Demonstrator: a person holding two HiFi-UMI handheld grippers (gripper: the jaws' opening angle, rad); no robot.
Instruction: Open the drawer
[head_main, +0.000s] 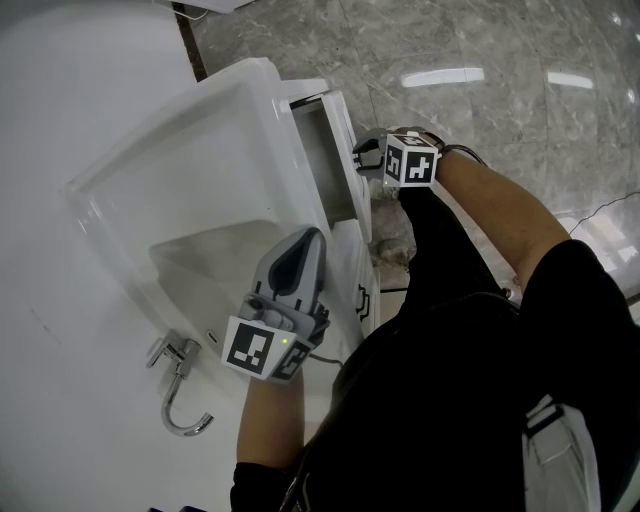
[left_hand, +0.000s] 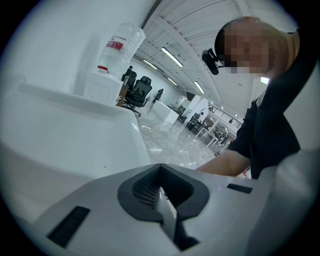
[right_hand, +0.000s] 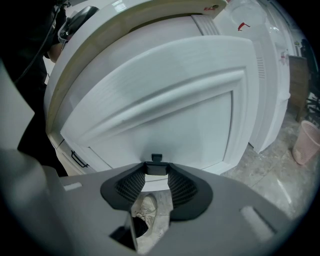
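Observation:
The white drawer (head_main: 325, 165) under the sink's right end stands pulled partly out, its inside showing. In the right gripper view its white panel front (right_hand: 165, 115) fills the frame, with a small black handle (right_hand: 156, 158) at the lower edge. My right gripper (head_main: 364, 155) (right_hand: 156, 169) is shut on that handle, which sits between the pad tips. My left gripper (head_main: 308, 240) (left_hand: 160, 169) rests on the sink's front rim, its jaws together with nothing between them.
The white sink basin (head_main: 130, 170) has a chrome faucet (head_main: 180, 385) at its near left. A second black handle (head_main: 362, 300) (right_hand: 77, 159) sits on the cabinet front below. A shoe (head_main: 395, 240) stands on the marble floor. A pink bin (right_hand: 306, 142) is at the right.

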